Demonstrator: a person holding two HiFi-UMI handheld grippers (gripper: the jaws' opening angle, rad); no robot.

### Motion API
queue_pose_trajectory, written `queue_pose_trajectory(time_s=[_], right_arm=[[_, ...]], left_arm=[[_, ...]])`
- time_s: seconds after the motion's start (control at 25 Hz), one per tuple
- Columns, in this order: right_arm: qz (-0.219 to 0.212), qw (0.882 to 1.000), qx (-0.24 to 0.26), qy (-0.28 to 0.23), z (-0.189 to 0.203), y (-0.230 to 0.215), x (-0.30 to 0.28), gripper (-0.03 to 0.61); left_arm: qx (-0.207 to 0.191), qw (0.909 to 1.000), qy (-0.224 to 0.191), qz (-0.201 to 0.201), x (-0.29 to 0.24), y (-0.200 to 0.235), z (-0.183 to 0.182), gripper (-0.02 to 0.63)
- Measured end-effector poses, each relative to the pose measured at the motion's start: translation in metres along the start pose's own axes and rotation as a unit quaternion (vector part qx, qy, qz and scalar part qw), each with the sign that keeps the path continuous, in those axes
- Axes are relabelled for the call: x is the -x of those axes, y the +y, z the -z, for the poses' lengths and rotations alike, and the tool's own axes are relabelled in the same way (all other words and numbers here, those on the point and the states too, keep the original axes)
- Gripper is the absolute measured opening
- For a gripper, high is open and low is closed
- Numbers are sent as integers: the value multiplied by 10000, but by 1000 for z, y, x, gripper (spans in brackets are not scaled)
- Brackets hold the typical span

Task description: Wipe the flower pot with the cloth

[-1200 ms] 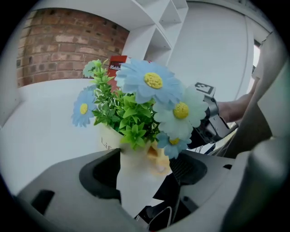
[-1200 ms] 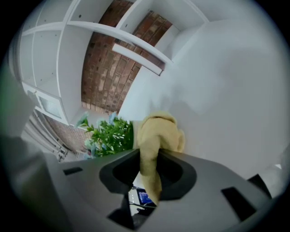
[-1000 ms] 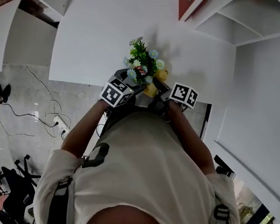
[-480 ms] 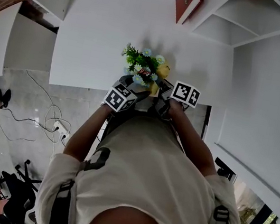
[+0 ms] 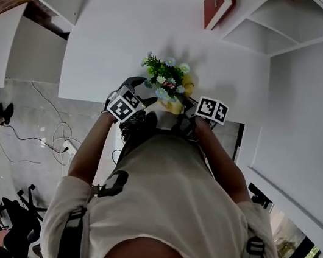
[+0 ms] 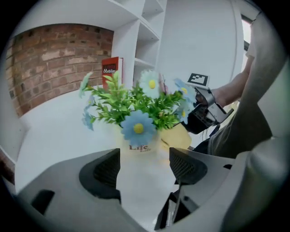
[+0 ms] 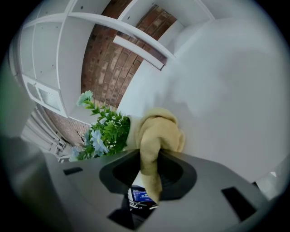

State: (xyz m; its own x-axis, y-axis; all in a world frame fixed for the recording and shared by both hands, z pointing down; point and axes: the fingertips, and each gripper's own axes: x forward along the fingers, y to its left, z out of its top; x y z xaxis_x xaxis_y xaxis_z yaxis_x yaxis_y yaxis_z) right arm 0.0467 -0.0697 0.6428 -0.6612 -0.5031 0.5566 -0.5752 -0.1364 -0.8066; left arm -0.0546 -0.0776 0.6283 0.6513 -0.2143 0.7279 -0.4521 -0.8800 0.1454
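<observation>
Upright flower pot point(image 6: 136, 146), blooms point(image 6: 138, 128) upward; cloth point(image 7: 156, 131) in right claw point(image 7: 149, 168)

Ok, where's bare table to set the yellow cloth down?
The white tabletop is bare from the white flower pot back to the red book, and leftward to its edge. Crowded at the near edge: left hand-held gripper and right hand-held gripper flank the pot.
</observation>
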Motion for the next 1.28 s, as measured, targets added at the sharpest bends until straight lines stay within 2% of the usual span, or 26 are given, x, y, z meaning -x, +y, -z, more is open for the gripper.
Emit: queue_pose_trajectory(time_s=[0.2, 0.28, 0.44, 0.6, 0.72, 0.96, 1.04, 1.12, 1.2, 1.28], right_arm=[[-112, 9999, 89, -96, -13, 13, 7, 101], [-301, 9993, 22, -225, -21, 24, 12, 101], [-665, 9969, -77, -422, -28, 44, 16, 101], [-754, 9957, -76, -531, -25, 47, 14, 101], [-659, 9962, -146, -553, -13, 39, 10, 98], [-276, 9994, -47, -192, 9, 16, -3, 100], [-227, 9997, 32, -109, 8, 13, -4, 100], [-220, 9997, 94, -33, 6, 13, -4, 100], [-250, 9995, 164, -31, 0, 16, -1, 100], [-414, 9987, 218, -177, -13, 27, 4, 100]], left_arm=[[-957, 9947, 349, 160, -7, 25, -7, 350], [-1112, 9929, 357, 221, -14, 28, -14, 350], [-894, 9957, 32, 254, -23, 24, -22, 350], [-375, 9987, -335, -47, -20, 22, -26, 350], [-37, 9983, -467, -359, -16, 19, -24, 348], [555, 9924, -509, -969, -11, 10, -20, 348], [621, 9915, -530, -1012, -10, 9, -17, 349], [617, 9930, -530, -852, -9, 7, -14, 350], [520, 9959, -461, -578, -9, 5, -12, 350], [332, 9973, -338, -554, -8, 8, -12, 350]])
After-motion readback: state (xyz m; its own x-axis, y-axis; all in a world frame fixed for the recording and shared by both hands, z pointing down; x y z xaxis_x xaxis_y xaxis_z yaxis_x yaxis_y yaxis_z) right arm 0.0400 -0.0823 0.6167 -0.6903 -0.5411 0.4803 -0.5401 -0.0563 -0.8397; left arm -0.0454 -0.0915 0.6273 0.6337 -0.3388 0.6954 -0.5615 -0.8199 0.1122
